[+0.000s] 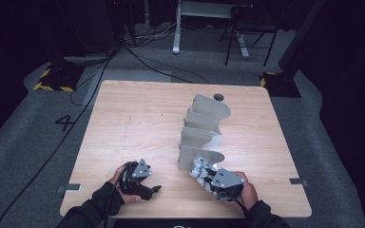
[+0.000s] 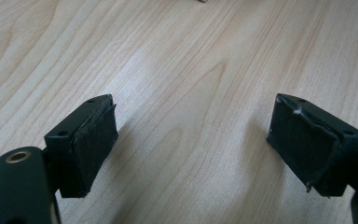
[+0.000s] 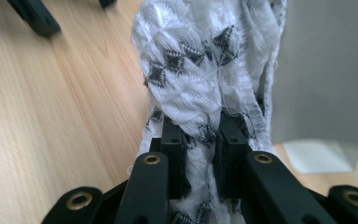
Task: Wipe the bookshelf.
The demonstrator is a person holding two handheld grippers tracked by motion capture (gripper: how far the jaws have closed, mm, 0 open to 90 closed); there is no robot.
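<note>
White patterned cloth in right tool — beside grey rack

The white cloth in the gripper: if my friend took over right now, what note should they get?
Right gripper: shut on the cloth, a white knit with black diamonds, held low beside the near end of the grey rack.
Left gripper: open, holding nothing, low over the bare table.
Done: cloth is gripped and brought up to the rack.
Left: probably slot the cloth into a rack compartment, then let go. I cannot tell which compartment.
</note>
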